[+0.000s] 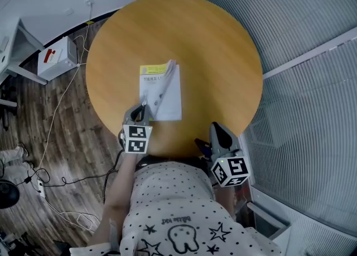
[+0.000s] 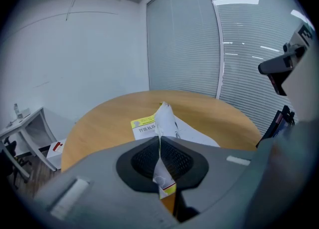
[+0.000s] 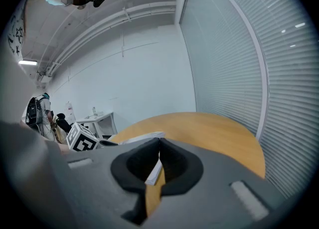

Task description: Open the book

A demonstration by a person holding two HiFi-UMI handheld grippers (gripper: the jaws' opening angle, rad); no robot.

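Dark Chinese characters printed across the yellow band of the white paperback book (image 1: 170, 102), too small to be read, small lettering on the dotted white shirt (image 1: 179, 202) likewise illegible

Smooth, matt wood table (image 1: 223, 37); thin white paper book (image 1: 172, 103).

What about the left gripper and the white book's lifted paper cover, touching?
Touching: left gripper view shows the left gripper shut on the white paper cover.
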